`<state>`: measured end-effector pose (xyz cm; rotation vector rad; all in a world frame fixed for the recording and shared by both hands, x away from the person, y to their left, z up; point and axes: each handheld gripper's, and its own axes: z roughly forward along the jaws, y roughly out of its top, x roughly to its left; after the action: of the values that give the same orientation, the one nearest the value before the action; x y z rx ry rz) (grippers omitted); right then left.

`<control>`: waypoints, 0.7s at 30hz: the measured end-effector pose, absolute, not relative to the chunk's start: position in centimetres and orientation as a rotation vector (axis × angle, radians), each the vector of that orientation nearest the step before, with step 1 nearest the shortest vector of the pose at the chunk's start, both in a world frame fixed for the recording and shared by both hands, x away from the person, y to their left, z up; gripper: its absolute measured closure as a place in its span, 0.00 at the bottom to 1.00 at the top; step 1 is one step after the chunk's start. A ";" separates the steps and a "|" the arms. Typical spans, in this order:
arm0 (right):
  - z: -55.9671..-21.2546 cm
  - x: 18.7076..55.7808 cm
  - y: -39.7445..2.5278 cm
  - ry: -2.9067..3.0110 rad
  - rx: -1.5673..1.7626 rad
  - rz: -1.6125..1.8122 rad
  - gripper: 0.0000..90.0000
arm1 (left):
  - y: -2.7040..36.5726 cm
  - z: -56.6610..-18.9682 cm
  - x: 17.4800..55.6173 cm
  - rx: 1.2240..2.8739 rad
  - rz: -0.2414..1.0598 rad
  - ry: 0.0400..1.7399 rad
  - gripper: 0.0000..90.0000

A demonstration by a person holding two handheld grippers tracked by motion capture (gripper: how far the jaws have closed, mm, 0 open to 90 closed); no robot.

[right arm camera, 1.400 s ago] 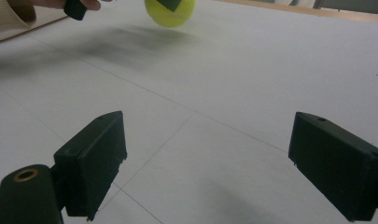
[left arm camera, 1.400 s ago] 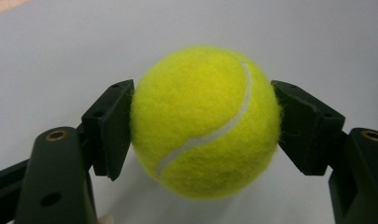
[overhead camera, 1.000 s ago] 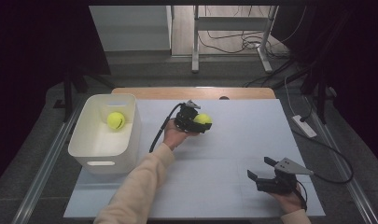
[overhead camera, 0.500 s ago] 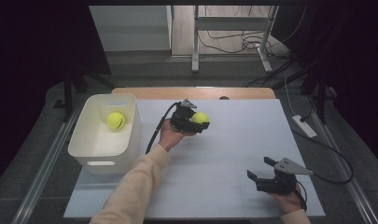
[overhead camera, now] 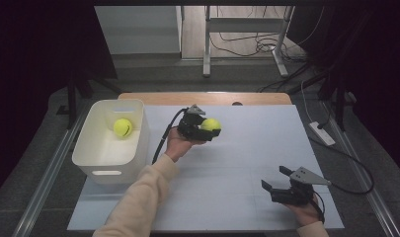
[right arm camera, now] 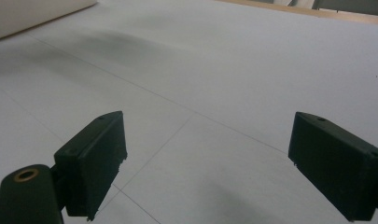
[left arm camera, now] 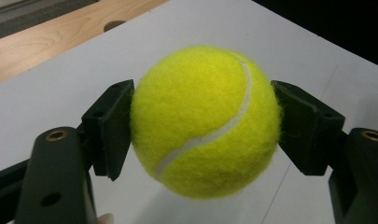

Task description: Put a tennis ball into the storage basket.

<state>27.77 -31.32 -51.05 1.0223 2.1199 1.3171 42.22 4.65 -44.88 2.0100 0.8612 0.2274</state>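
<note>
ball (left arm camera: 203, 121) pinched between left gripper (overhead camera: 201, 126) jaws, held above the mat (overhead camera: 247, 163) near its far middle, right of the bin (overhead camera: 106, 165). second ball (overhead camera: 122, 127) sits in the bin. likely light, fuzzy felt, slightly springy; grips well across the widest part, as now. no logo or writing legible. right gripper (overhead camera: 279, 182) spread, empty, near the mat's right front.
</note>
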 end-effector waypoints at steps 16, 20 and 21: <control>-51.0 27.8 -31.2 2.117 1.019 1.325 0.12 | 6.2 -43.3 41.0 1.970 0.242 0.842 0.30; -50.9 27.8 -31.2 2.115 1.022 1.328 0.12 | 6.6 -43.0 40.8 1.964 0.248 0.842 0.30; -50.9 27.8 -31.2 2.115 1.022 1.329 0.12 | 6.8 -42.8 40.6 1.960 0.251 0.843 0.30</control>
<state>27.81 -31.19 -50.88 1.0218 2.1146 1.3286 40.64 6.82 -42.77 1.9602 0.8427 0.2508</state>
